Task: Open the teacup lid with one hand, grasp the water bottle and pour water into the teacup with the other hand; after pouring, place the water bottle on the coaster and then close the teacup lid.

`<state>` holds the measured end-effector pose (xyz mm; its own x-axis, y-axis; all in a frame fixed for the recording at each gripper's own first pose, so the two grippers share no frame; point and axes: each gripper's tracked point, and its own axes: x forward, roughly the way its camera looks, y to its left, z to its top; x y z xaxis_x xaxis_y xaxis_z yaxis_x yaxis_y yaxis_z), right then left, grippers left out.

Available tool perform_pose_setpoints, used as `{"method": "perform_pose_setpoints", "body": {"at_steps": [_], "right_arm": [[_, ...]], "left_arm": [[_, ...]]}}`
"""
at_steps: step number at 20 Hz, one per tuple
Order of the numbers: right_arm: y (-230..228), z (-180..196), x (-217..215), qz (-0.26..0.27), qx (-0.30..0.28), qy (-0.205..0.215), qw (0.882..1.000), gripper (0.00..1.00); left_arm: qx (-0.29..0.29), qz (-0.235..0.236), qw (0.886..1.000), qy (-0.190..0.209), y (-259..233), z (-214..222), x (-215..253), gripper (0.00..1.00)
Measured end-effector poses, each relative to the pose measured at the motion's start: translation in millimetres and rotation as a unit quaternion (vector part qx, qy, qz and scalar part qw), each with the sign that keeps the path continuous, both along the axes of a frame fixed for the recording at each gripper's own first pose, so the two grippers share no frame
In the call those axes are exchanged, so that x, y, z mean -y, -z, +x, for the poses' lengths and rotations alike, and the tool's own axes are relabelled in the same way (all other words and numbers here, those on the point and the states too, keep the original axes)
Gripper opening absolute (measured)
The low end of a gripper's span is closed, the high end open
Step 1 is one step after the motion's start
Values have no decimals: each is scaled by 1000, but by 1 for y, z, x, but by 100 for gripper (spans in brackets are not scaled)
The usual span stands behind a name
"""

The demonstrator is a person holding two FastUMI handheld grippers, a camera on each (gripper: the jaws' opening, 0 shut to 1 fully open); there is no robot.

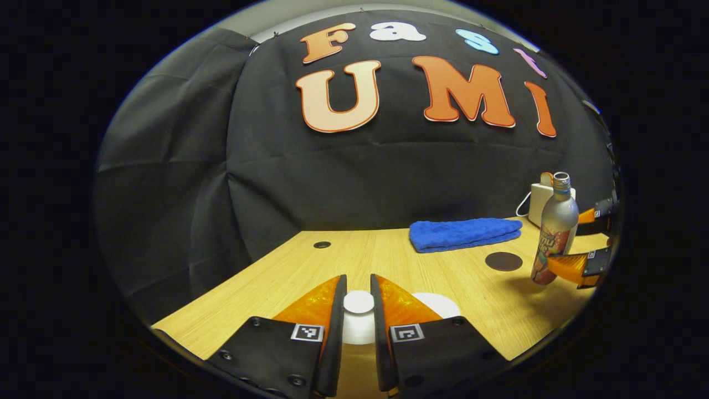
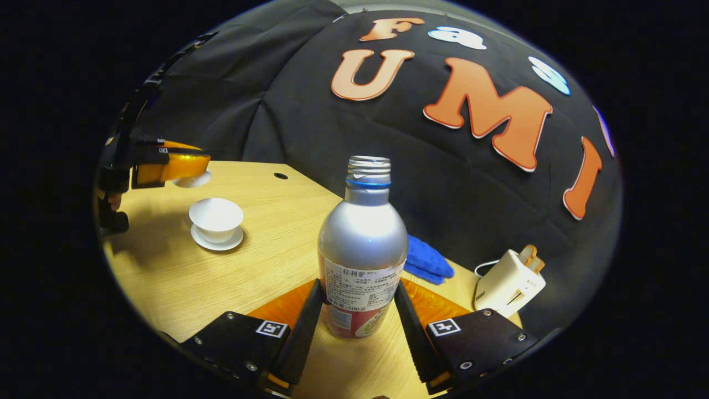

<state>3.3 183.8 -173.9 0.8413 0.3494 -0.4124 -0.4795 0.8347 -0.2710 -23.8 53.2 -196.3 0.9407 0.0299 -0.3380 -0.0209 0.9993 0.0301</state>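
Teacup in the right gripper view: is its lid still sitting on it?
No: the teacup stands open on its saucer, and the lid is held above it in the left gripper.

Bare surface point(image 2: 260, 266) lies open between teacup point(image 2: 216, 219) and bottle point(image 2: 363, 244); blue towel point(image 2: 426, 260) and toaster point(image 2: 509, 282) crowd the far side.

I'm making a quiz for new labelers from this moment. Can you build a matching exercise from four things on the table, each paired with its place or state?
Things:
1. lid
2. bottle
3. teacup
4. towel

Places or states:
A. folded, lying near the back wall
B. uncovered, standing on a saucer
C. held up between the left gripper's fingers
D. uncapped, between the right gripper's fingers

Pairs: 1-C, 2-D, 3-B, 4-A
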Motion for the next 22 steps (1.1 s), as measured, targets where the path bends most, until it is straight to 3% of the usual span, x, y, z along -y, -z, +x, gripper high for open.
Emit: {"method": "perform_pose_setpoints", "body": {"at_steps": [5, 8, 11, 17, 22], "right_arm": [[-23, 19, -12, -67, 60, -22, 996, 77], [-23, 23, -19, -95, 75, -34, 992, 76], [-20, 27, -27, -126, 88, -45, 987, 76], [-34, 44, -40, -205, 151, -67, 965, 76], [-37, 52, -54, -261, 192, -92, 942, 76]], "left_arm": [[2, -6, 1000, -15, -3, -8, -25, 30], [2, -6, 1000, -28, -4, -13, -40, 27], [-1, -3, 999, -37, -3, -22, -55, 30], [-3, -9, 998, -60, 1, -32, -81, 27], [-7, -14, 997, -72, 6, -39, -98, 30]]}}
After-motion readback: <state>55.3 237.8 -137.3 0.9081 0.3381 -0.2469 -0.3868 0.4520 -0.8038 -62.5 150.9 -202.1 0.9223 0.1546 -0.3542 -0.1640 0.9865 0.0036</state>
